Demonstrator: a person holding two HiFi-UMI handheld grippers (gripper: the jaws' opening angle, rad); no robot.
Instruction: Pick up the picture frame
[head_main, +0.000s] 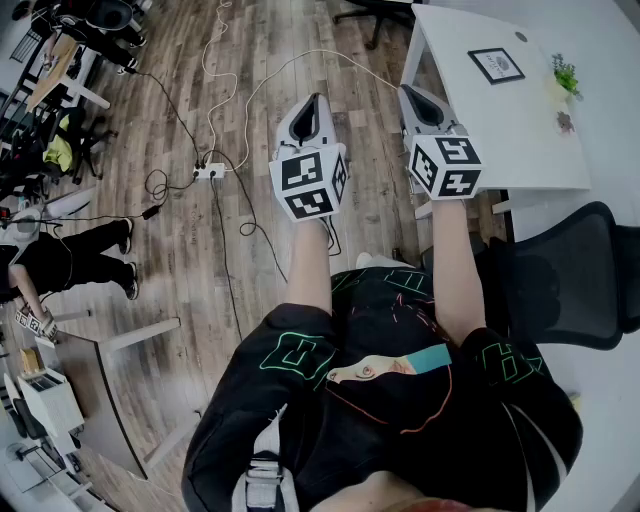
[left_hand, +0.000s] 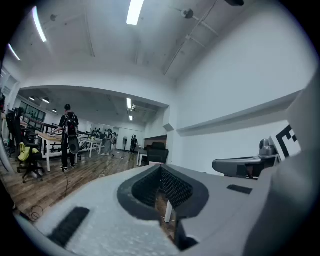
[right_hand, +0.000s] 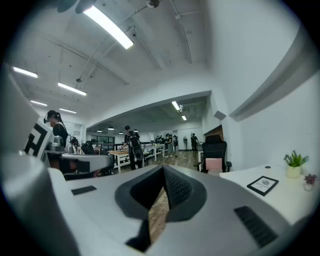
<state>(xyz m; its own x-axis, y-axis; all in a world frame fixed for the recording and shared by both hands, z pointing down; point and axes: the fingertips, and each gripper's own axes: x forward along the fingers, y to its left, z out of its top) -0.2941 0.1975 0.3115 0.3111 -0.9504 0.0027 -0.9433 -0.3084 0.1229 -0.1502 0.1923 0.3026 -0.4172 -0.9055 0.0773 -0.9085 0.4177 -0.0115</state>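
Standing just short of the white desk (head_main: 480, 135), holding the left gripper (head_main: 314, 102) and the right gripper (head_main: 412, 94) out level and side by side above the wood floor (head_main: 200, 60). Probably a ready pose ahead of the reach: pointing both straight forward, aiming neither at anything yet.

Looking down on the picture frame (head_main: 496, 65), black-bordered and lying flat on the desk, ahead and to the right of the right gripper and well apart from both. Also noting a small potted plant (head_main: 566, 74) to the right of the frame and a second small pot (head_main: 565, 122) near it, close enough to want care when reaching in. With the frame lying flat, likely calling for a low approach to one border rather than a grab from above.

On the left, keeping the fingers (left_hand: 176, 188) pressed together tip to tip, pinching nothing and touching nothing. Likewise on the right: fingers (right_hand: 178, 188) closed on themselves, empty, held in open air. Needing to spread them before any grip. Judging the right gripper the nearer and better placed for the frame, and the pickup not yet begun.
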